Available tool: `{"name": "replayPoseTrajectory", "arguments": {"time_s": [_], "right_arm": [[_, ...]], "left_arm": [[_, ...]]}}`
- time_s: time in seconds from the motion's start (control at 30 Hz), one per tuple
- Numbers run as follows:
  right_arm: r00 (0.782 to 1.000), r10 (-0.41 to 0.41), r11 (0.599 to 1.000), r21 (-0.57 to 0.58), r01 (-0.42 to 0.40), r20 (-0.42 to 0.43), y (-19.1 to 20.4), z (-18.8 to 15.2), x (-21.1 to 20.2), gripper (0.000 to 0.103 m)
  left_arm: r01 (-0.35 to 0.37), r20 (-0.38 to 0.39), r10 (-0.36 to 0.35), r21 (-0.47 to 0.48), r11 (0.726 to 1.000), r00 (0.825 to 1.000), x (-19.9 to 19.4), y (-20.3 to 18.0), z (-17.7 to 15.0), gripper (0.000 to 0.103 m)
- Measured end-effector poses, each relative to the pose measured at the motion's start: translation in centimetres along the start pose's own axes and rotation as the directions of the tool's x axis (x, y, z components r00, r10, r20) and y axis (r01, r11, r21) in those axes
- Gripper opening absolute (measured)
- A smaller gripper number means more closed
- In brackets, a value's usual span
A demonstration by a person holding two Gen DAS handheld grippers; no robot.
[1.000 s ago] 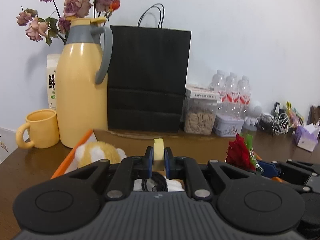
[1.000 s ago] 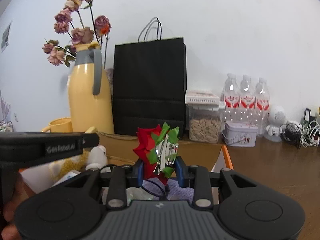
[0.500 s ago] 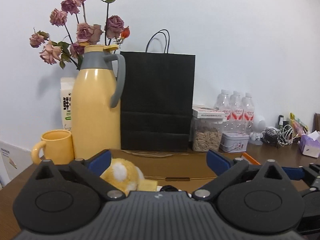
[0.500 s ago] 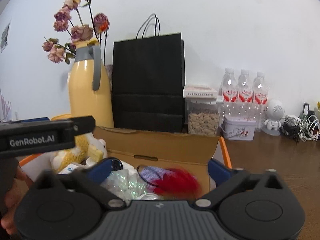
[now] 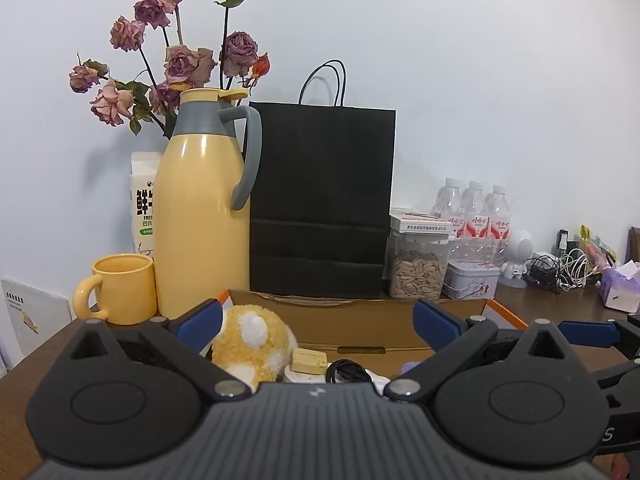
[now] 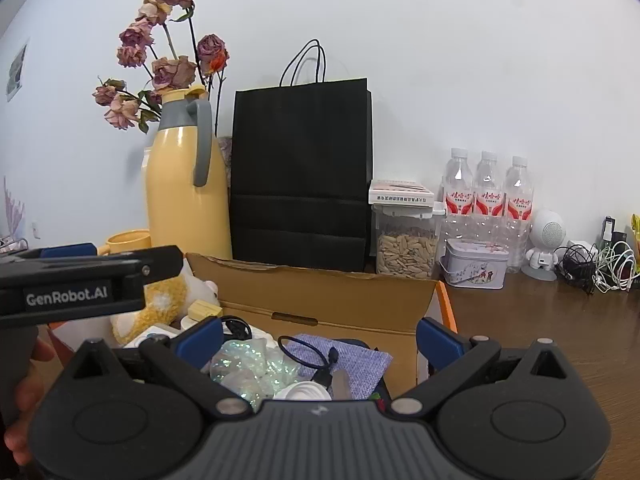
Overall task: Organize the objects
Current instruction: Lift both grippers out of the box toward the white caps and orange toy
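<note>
Wood table (image 6: 540,320), white wall | box (image 6: 320,296) under both claws | left claw (image 5: 316,322) spread wide over plush (image 5: 248,340) | right claw (image 6: 318,334) spread too, holding nothing, above cable (image 6: 308,356)

I see even, soft indoor light, sharp focus, faint shadows on the wall (image 5: 480,80) (fisheye bending and dark corners at the edges).

**Crowded brown counter**

The counter (image 6: 540,320) carries an open cardboard box (image 6: 344,296) in front. Behind it, along the wall, stand a yellow mug (image 5: 124,288), yellow jug (image 5: 200,216), black paper bag (image 6: 300,172), seed jar (image 6: 406,242), tin (image 6: 474,264), three water bottles (image 6: 488,200) and tangled cables (image 6: 600,264).
</note>
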State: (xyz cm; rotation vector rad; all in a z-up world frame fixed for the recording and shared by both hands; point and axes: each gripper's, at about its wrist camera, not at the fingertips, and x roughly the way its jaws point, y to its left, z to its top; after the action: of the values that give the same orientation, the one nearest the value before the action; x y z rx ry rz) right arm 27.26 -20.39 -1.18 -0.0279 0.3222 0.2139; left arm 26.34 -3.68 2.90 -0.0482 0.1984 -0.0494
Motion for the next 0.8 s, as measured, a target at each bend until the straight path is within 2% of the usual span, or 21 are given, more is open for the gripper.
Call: {"name": "replayPoseTrajectory", "arguments": {"time_s": [0.17,0.43,0.8], "right_arm": [[1.0,0.004,1.0,-0.013,-0.004,0.015,0.0,-0.1,-0.9,0.103],[0.999,0.007,0.999,-0.041,-0.005,0.04,-0.1,-0.7,-3.3,0.103],[1.0,0.014,0.997,-0.081,-0.014,-0.009,0.3,-3.0,-5.7,0.103]], "left_arm": [[0.009,0.022,-0.009,-0.012,1.0,1.0,-1.3,0.3,0.0,0.103],[0.041,0.014,-0.041,0.008,0.999,0.999,-3.4,0.4,-0.4,0.103],[0.05,-0.083,-0.048,0.024,0.998,0.995,-5.5,1.1,-2.6,0.103]]}}
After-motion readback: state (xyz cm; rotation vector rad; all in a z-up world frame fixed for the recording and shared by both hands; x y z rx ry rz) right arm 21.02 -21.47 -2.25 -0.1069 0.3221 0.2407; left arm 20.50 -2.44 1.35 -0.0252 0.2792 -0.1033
